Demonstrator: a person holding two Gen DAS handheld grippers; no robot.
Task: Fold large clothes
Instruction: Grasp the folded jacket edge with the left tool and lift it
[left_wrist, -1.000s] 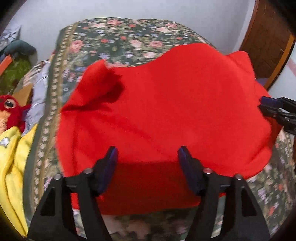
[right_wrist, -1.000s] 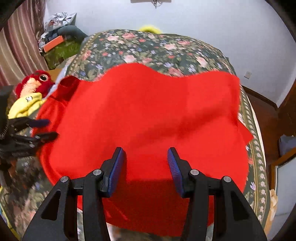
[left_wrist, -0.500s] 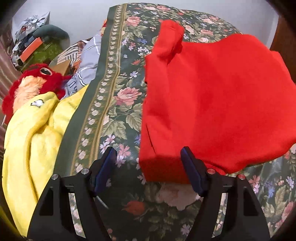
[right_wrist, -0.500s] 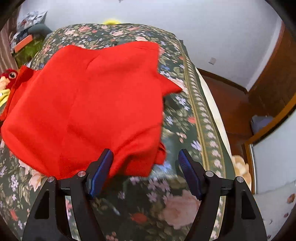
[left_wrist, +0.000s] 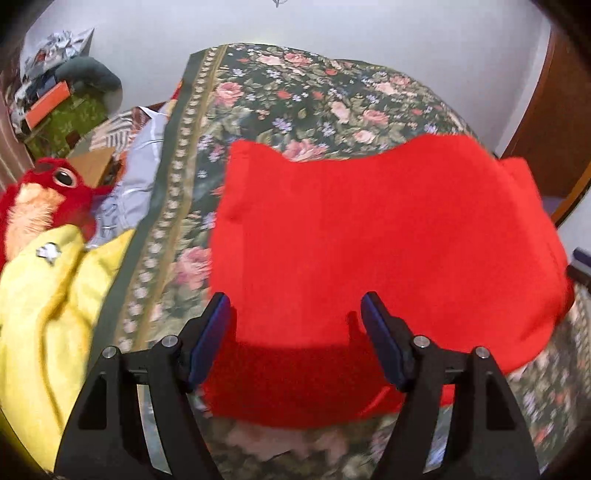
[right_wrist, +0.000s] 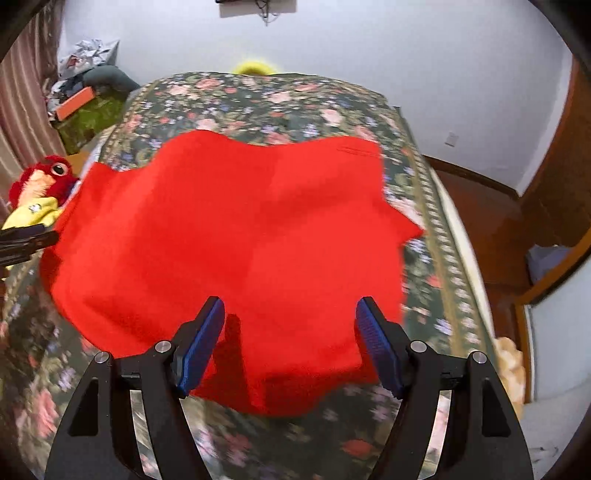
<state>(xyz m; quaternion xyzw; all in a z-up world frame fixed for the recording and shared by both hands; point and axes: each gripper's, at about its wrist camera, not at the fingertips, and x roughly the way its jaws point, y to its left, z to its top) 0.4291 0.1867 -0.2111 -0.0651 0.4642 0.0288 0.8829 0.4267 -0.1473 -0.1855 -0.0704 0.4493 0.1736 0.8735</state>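
Garment: red fleece top (left_wrist: 388, 251) lies spread on the floral bedspread (left_wrist: 303, 88), near edge below both tools. Half a second ago each camera looked at an outer side edge; now both face the middle again. Left gripper (left_wrist: 295, 332) and right gripper (right_wrist: 290, 332) gape wide, holding nothing. Likely lining up the next fold.

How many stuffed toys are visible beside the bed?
1: a red plush bird with an orange face, left of the floral-covered bed, resting against the yellow fabric. Others may be hidden in the clutter.
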